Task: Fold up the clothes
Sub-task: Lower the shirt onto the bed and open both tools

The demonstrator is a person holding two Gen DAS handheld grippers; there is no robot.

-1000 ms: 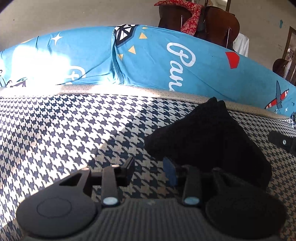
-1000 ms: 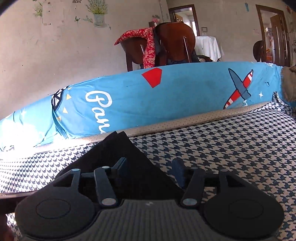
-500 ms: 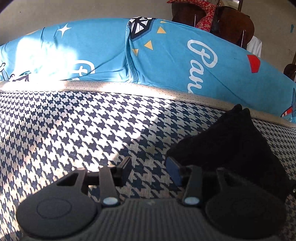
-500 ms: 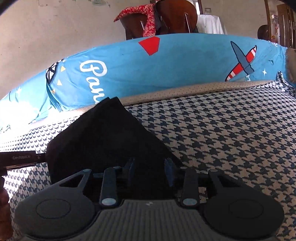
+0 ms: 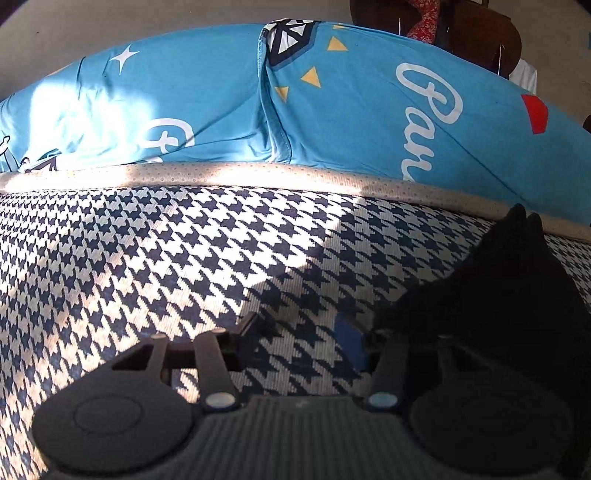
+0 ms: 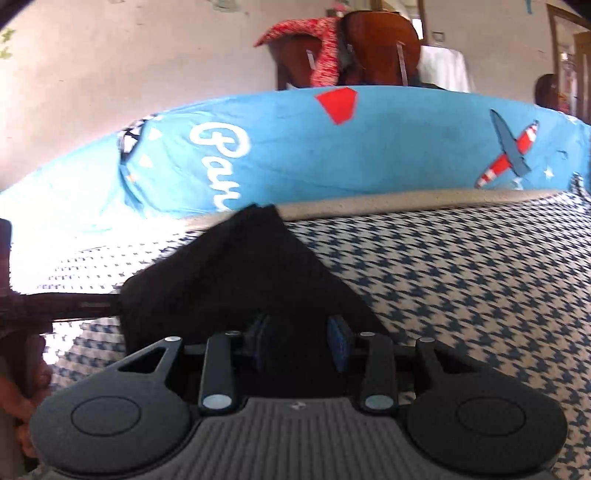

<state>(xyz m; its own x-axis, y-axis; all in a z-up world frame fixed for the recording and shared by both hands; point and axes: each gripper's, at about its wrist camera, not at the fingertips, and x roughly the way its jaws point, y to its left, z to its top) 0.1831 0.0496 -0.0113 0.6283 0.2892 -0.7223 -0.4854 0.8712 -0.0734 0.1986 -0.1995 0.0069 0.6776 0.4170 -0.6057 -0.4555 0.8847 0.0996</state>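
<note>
Left wrist view: the left tongs [image 5: 301, 339] sit nearest, their two fingers apart, with bare houndstooth cover [image 5: 155, 258] showing in the gap between them. The black cloth [image 5: 509, 295] lies on the cover just right of the tongs, its near edge touching or almost touching the right finger; the pile is too dark to tell which. The cloth rises to a double point at its far end. Sunlight falls in a bright patch on the cover left of the cloth. Beyond the cloth runs a beige band [image 5: 258, 173], and behind that a blue cushion [image 5: 351, 103] with white script, yellow triangles and a red shape. Past the cushion stands a brown chair [image 5: 480, 33].

Right wrist view: the right tongs [image 6: 301, 341] are nearest, fingers apart with blue pads, and the cloth [image 6: 236, 280] lies between and under them; the fingers do not look pressed on it. The cloth forms a rough triangle on the cover [image 6: 461, 277], its tip reaching the beige band [image 6: 406, 201]. Left of the cloth, a dark bar of the other tool [image 6: 74, 304] touches its edge, and part of a hand [image 6: 26, 391] shows lower left. Behind the cloth is the cushion [image 6: 388, 147] with a red-striped plane print. Farther back, a red fabric [image 6: 321, 48] hangs over the chair [image 6: 376, 48], before a pale wall [image 6: 129, 66].
</note>
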